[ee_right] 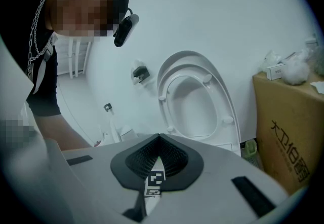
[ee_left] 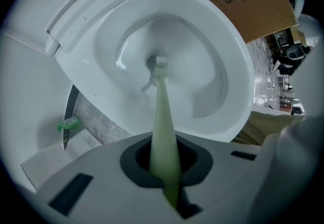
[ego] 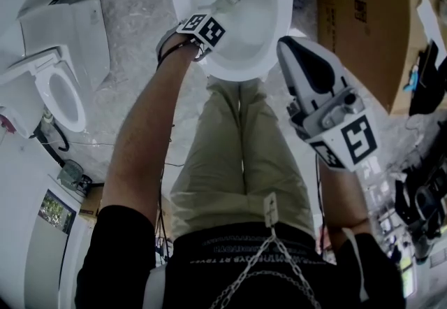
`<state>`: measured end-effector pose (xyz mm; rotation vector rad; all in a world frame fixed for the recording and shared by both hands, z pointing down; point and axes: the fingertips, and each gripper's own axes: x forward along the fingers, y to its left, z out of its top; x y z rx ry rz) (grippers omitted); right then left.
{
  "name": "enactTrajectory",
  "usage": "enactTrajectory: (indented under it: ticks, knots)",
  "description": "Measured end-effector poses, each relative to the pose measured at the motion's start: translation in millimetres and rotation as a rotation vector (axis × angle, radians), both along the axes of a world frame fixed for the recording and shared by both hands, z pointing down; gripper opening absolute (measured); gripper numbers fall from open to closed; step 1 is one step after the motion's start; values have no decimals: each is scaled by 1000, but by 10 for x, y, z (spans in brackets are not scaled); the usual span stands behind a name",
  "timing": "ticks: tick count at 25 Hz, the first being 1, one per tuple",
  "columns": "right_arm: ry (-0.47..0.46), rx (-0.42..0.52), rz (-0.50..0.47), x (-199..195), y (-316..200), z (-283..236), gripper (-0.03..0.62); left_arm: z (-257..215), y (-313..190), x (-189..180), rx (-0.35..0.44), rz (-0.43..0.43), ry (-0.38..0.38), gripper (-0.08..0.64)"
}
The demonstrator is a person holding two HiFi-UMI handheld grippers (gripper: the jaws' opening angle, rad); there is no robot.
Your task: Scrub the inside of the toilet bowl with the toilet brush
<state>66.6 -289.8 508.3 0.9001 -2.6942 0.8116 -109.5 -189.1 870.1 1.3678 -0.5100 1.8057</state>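
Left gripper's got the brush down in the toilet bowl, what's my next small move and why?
Probably sweep the bristles sideways up the bowl wall. The left gripper is shut on the toilet brush, whose head sits at the very bottom, so the sides look like the next surface to scrub.

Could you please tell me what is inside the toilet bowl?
The toilet brush, gripped by the left claw, reaches down the toilet bowl; its head sits at the drain, hiding part of it.
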Motion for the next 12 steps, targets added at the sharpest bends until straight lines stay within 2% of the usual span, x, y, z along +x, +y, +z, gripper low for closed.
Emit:
enactTrajectory:
  ticks: [6,12]
  knots:
    - [-8,-4,21,44,-28,12,-9,-8,-224,-105,39,-26,-14,2]
    - [-9,-13,22,48,-15,12,-9,-35,-408,-133,83,-135,8,2]
